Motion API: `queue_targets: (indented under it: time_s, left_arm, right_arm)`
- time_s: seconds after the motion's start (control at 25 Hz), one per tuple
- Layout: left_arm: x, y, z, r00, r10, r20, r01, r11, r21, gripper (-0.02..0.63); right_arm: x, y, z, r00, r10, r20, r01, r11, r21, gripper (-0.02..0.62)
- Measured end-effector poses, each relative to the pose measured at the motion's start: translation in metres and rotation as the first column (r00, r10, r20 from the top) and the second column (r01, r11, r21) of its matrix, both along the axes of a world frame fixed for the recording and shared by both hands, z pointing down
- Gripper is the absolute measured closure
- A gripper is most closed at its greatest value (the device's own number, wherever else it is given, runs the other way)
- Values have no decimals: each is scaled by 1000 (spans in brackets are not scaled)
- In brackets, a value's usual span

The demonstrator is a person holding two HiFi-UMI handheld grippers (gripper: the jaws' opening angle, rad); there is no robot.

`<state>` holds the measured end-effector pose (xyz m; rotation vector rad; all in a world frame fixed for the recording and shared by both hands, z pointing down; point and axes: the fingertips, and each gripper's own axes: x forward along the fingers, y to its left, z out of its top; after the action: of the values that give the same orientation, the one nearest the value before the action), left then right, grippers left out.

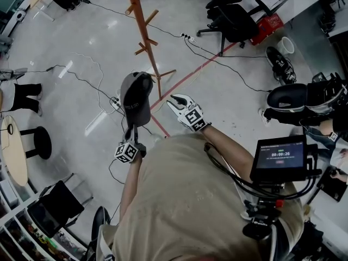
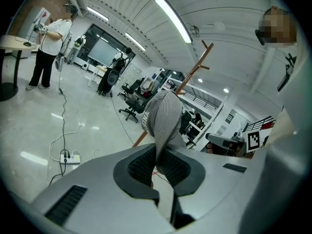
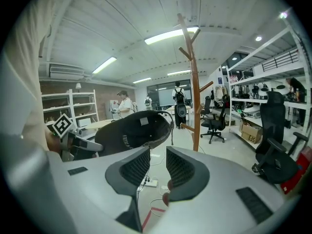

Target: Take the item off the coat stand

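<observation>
Both arms reach forward, grippers tipped slightly down. Left gripper (image 1: 131, 130) is clamped on the brim of the grey cap (image 1: 136, 98). Coat stand (image 1: 143, 29) is at the cap's 1 o'clock. Right gripper (image 1: 179, 99), at the cap's 3 o'clock, has its jaws apart and empty.

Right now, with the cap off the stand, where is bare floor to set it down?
Most open: the grey floor left of the coat stand, beyond the trailing cable. A smaller patch lies right of the red floor line, short of the shoes. Crowded: around the power strip beneath the cap.
</observation>
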<state>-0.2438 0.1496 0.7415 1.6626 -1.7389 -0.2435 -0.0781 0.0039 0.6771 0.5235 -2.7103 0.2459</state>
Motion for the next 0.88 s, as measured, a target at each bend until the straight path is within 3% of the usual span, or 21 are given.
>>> queue_targets:
  time_s: [0.88]
  left_arm:
    - [5, -7, 2, 1000, 24, -7, -24, 1000, -3, 572]
  right_arm:
    - [-4, -2, 5, 1000, -2, -26, 2, 1000, 5, 489]
